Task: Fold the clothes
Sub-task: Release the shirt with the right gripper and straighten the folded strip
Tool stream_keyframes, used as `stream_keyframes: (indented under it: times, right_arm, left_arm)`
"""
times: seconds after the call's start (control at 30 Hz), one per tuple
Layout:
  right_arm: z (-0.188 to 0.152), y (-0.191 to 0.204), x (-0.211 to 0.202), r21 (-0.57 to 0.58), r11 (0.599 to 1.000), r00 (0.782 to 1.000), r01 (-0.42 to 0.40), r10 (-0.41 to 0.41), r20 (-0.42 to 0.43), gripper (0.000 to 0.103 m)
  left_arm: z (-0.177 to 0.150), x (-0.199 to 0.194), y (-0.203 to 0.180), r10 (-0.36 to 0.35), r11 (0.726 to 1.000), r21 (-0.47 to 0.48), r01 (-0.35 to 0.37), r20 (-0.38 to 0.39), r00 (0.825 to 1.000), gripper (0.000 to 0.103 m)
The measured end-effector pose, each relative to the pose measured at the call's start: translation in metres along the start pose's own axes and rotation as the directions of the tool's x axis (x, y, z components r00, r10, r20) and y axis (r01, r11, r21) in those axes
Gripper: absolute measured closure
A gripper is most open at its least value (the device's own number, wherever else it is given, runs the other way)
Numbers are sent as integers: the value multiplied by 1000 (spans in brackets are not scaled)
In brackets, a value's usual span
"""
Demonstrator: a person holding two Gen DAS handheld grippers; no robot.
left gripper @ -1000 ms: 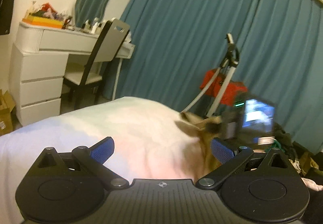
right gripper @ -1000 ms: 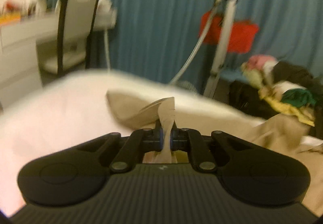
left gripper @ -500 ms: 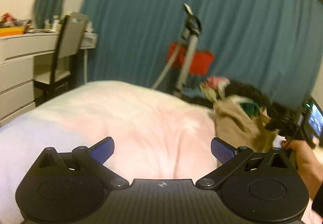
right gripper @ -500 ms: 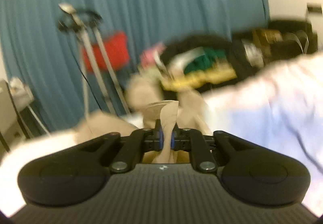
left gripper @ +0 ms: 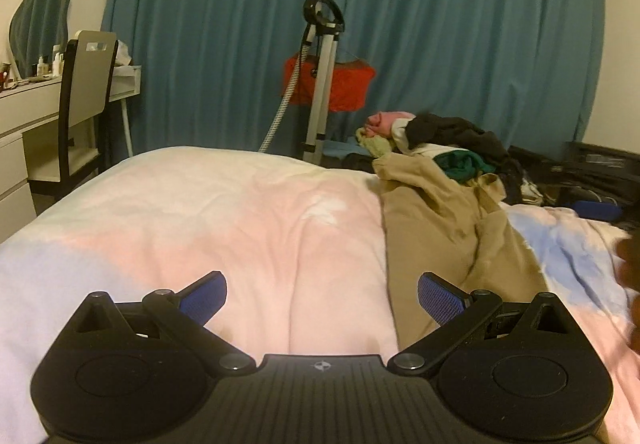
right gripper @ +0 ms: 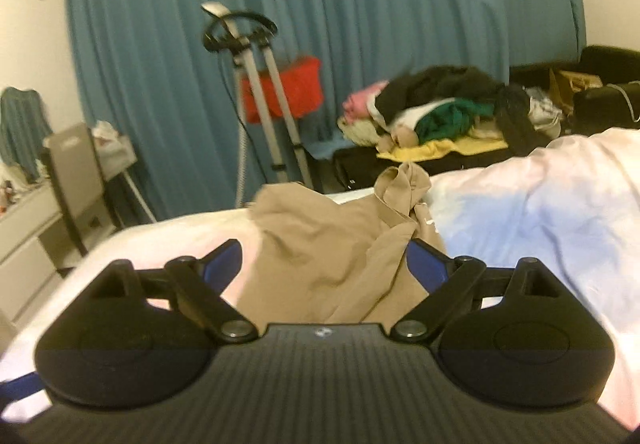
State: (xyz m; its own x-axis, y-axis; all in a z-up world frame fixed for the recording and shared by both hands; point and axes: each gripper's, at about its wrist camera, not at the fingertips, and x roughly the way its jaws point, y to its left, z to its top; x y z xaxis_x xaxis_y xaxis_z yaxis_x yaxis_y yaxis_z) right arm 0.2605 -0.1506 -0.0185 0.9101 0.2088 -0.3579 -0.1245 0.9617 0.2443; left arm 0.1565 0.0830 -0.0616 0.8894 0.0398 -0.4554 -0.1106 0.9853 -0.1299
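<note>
A tan garment (left gripper: pixel 444 228) lies crumpled on the pink and pale blue bed cover (left gripper: pixel 248 228), to the right of my left gripper (left gripper: pixel 322 294), which is open and empty above the cover. In the right wrist view the same tan garment (right gripper: pixel 328 256) lies loose between and ahead of the fingers of my right gripper (right gripper: pixel 324 264), which is open. One fold stands up at the garment's far end.
A pile of mixed clothes (left gripper: pixel 440 144) lies beyond the bed's far edge, also in the right wrist view (right gripper: pixel 436 112). A garment steamer stand (left gripper: pixel 320 84) with a red item stands before the blue curtain. A white dresser and a chair (left gripper: pixel 80 96) stand at left.
My right gripper has opened and let go of the tan garment, which now lies on the bed. Both views have swung to the right. My left gripper has stayed open.
</note>
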Motion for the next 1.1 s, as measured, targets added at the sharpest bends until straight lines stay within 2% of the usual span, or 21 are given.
stream_keyframes:
  times: [0.17,0.3,0.37,0.5,0.6,0.67,0.83,1.0,1.07,1.1]
  right_arm:
    - [-13,1,-83,28,1000,1000,-3,3,22,12]
    - [-28,-3,-133,42,999,999,8,-9,36,12]
    - [-39,-7,-154,64,998,997,28,-32,64,12]
    - [-57,-22,-169,140,990,997,31,-40,59,12]
    - [-63,-30,-170,170,985,998,40,-47,40,12]
    - [-64,-34,-167,185,982,998,46,-52,27,12]
    - [-71,-38,-167,205,977,998,59,-63,9,12]
    - [-78,-45,-169,216,973,997,82,-82,-11,12]
    - [-80,-50,-168,239,967,996,85,-82,-23,12]
    - [-80,-53,-167,250,964,996,88,-83,-30,12]
  left_arm:
    - [3,-29,1,-11,1000,-7,11,14,1000,0]
    - [5,-66,7,-10,999,-32,12,53,999,0]
    - [3,-78,6,-3,1000,-14,4,60,998,0]
    - [-3,-85,-1,-5,1000,12,5,1,1000,0]
    - [-11,-78,3,-48,998,-55,42,-103,993,0]
    - [-16,-70,8,-74,993,-108,56,-175,982,1]
    - [-28,-53,30,-74,973,-229,1,-313,947,3]
    - [-44,-42,64,-61,922,-368,-120,-445,893,13]
    - [-47,-41,74,-68,900,-410,-151,-474,878,16]
    - [-48,-41,75,-68,900,-407,-156,-484,872,17]
